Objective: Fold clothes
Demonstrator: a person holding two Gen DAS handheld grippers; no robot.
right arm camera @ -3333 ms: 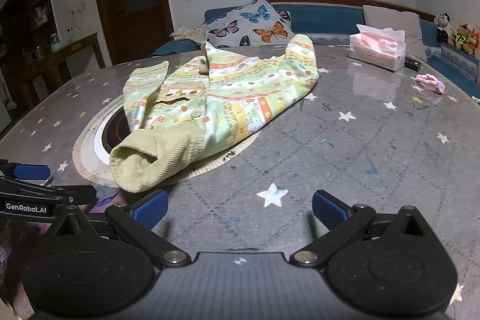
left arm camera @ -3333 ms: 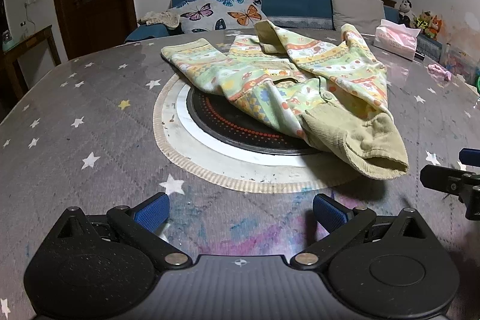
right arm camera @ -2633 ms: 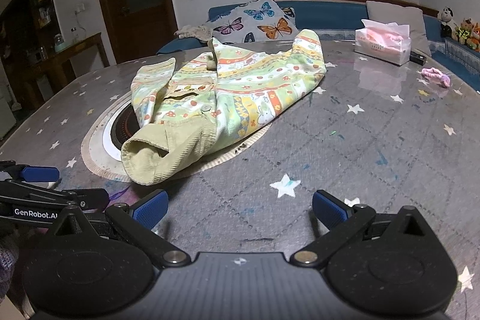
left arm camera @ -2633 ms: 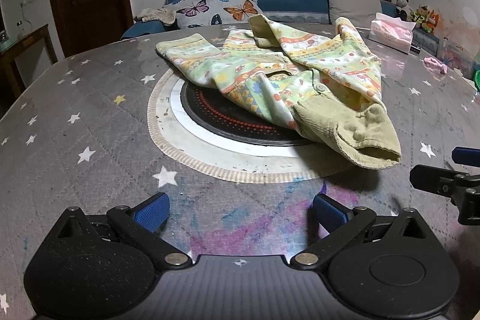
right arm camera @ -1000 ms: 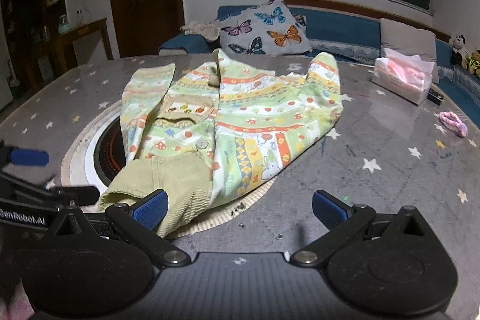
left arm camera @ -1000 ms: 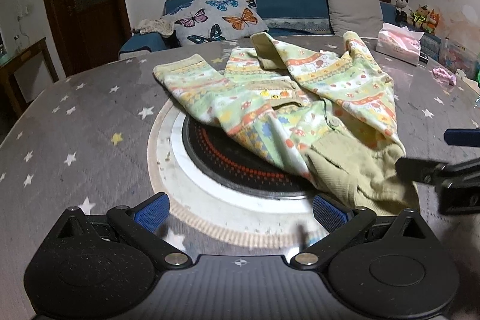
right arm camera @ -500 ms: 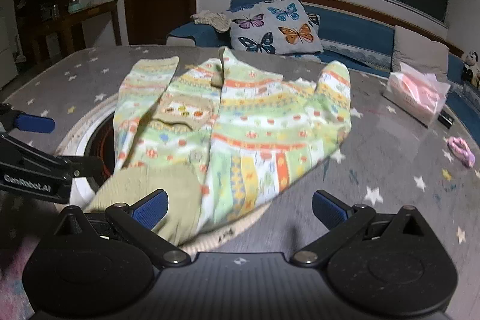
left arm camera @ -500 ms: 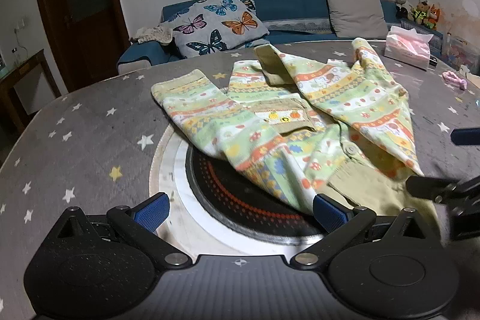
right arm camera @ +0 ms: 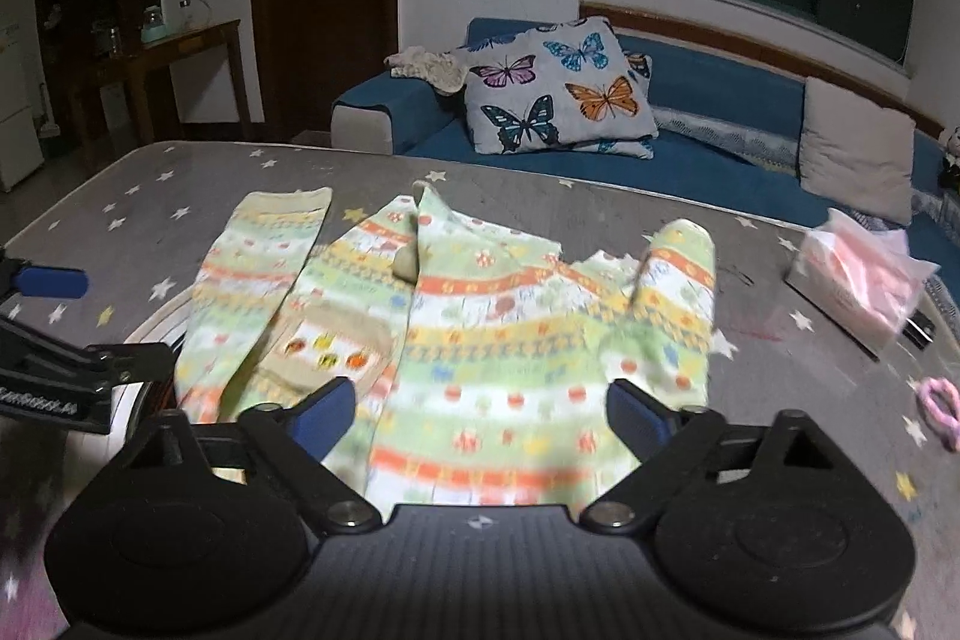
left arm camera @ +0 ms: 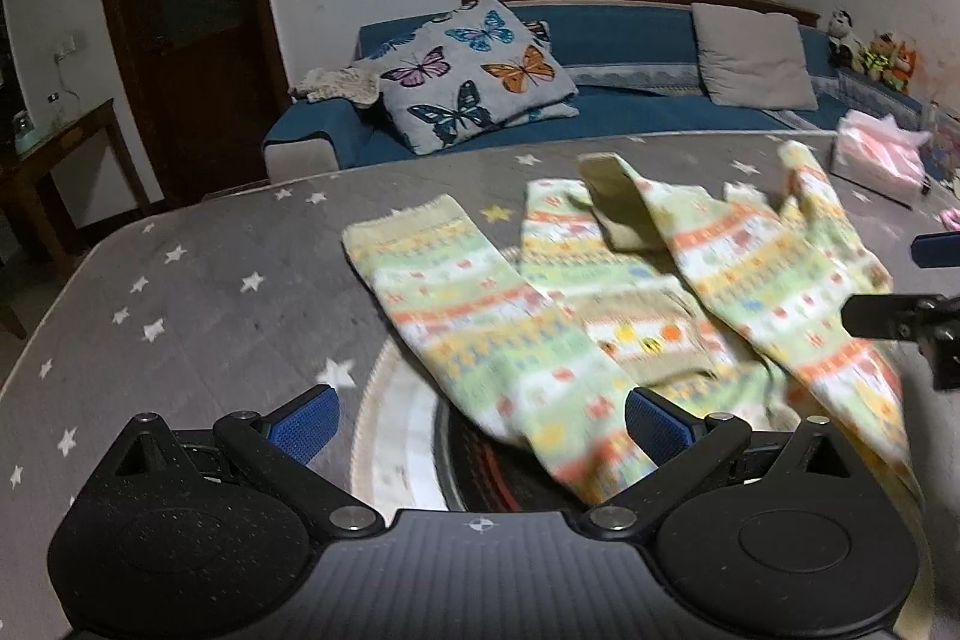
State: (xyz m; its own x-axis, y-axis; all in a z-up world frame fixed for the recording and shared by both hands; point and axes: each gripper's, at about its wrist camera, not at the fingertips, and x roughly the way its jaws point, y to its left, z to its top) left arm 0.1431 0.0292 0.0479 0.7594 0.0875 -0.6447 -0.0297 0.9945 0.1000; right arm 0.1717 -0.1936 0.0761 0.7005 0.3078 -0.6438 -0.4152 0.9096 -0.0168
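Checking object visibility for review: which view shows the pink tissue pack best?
The right wrist view: the tissue pack sits whole on the table's right side. The left wrist view shows it small, at the far right edge.

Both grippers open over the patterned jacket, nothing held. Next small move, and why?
Probably lower both and pinch the near hem. The green-and-orange patterned jacket lies rumpled on the grey star-print table, one sleeve splayed out left. The left gripper and right gripper hang open above its near edge, holding nothing, so a grip has to come before any fold.
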